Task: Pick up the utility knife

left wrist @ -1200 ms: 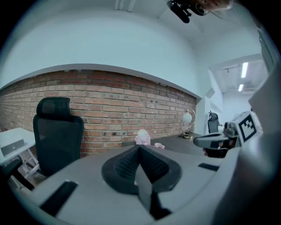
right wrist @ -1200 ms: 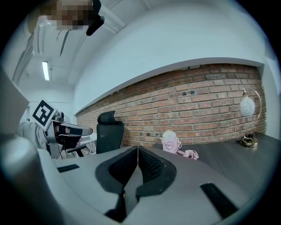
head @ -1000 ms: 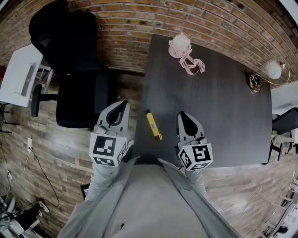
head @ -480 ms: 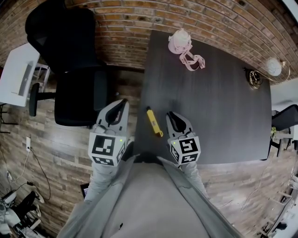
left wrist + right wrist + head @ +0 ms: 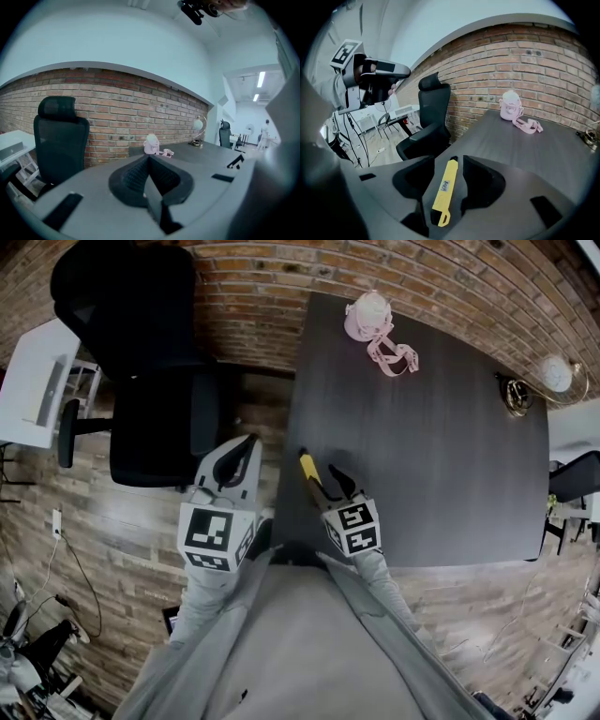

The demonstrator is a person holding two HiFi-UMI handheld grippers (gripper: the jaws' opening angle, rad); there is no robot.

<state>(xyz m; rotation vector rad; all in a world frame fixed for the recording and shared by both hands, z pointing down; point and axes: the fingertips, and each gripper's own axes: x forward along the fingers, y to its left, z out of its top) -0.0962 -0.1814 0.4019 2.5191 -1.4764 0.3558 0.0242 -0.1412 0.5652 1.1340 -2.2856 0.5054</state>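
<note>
The yellow utility knife (image 5: 306,464) lies near the left edge of the dark table (image 5: 441,474), pointing away from me. My right gripper (image 5: 327,480) is low over it. Its jaws have just been opening and now stand open on either side of the knife (image 5: 445,188), and the pads do not press on it. In the right gripper view the right gripper (image 5: 447,180) has the knife running lengthwise down the gap. My left gripper (image 5: 245,447) hovers off the table's left side above the wooden floor. Its jaws are shut with nothing between them, and the left gripper (image 5: 149,158) faces the brick wall.
A pink object with a strap (image 5: 377,326) sits at the table's far end, and a gold desk lamp (image 5: 548,381) stands at the far right. A black office chair (image 5: 141,362) is left of the table, beside a white desk (image 5: 37,381). A brick wall runs behind.
My right gripper has moved left and down from beside the knife to over it, and its jaws have opened around the knife. The left gripper has stayed put.
</note>
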